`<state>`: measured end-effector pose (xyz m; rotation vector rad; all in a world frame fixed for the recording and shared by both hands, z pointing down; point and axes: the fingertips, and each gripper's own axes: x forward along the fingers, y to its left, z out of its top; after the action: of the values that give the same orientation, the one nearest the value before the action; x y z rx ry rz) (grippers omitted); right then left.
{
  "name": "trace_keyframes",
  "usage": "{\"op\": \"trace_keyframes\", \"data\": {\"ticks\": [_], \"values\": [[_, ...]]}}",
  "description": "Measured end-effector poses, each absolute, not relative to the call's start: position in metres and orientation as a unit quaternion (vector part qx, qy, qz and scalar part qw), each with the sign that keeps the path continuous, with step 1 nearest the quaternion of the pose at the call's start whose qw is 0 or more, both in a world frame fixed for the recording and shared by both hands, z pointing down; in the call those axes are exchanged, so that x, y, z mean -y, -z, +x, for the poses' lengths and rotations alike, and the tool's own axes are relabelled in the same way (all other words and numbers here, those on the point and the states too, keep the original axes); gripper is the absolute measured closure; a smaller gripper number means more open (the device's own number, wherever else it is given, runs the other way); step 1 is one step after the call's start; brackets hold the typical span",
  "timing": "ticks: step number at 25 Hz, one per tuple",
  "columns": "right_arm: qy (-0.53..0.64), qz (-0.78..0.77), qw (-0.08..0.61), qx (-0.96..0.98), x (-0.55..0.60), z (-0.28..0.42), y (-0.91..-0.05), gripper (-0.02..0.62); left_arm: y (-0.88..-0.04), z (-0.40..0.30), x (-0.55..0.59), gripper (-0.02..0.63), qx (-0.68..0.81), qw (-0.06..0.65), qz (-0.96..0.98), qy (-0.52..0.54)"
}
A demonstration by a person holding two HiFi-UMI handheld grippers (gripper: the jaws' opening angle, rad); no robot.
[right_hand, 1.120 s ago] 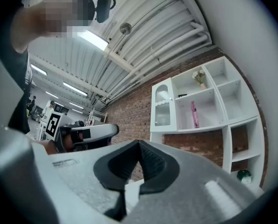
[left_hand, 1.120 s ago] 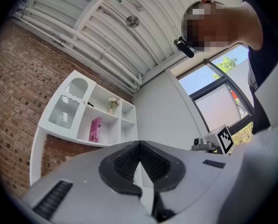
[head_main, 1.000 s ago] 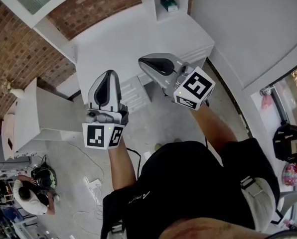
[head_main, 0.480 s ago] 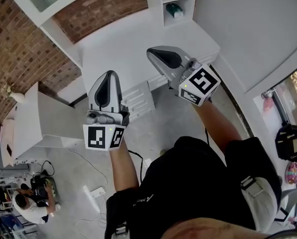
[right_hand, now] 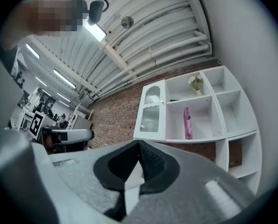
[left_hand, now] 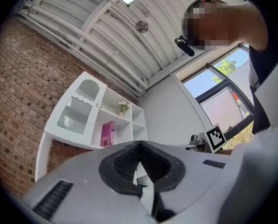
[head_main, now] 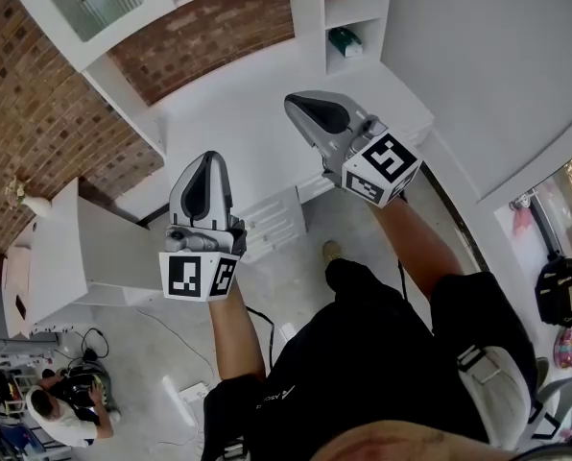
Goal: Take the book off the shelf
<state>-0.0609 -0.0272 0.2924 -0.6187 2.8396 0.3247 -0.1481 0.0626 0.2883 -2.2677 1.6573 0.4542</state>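
A pink book [right_hand: 187,123] stands upright in a middle cubby of the white shelf unit [right_hand: 232,125] on the brick wall. It is also in the left gripper view as the pink book [left_hand: 107,133]. Both grippers are held up in front of the shelf, far from the book. My left gripper [head_main: 207,161] is shut with nothing in it, its tips meeting [left_hand: 139,143]. My right gripper [head_main: 300,106] is shut and empty too, its tips together [right_hand: 139,143]. In the head view the right gripper is nearer the shelf unit [head_main: 310,8].
A white desk top [head_main: 238,113] with drawers [head_main: 272,224] lies below the shelf. A vase of flowers [right_hand: 195,82] stands in an upper cubby, a glass-fronted door [right_hand: 150,108] at the left, a teal object [head_main: 345,41] in a low cubby. Another person [head_main: 60,416] crouches at lower left.
The person has stepped closer to the shelf, so the desk and cubbies have slid down the head view. Both grippers stay shut and raised; the right one has moved slightly forward.
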Motion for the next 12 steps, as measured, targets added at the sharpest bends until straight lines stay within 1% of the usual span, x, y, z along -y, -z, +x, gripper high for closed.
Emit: {"op": "trace_keyframes", "data": {"ticks": [12], "values": [[-0.126, -0.203, 0.123, -0.963, 0.191, -0.109, -0.256, 0.594, -0.281, -0.189, 0.084, 0.607, -0.598, 0.153, -0.775, -0.136]]}}
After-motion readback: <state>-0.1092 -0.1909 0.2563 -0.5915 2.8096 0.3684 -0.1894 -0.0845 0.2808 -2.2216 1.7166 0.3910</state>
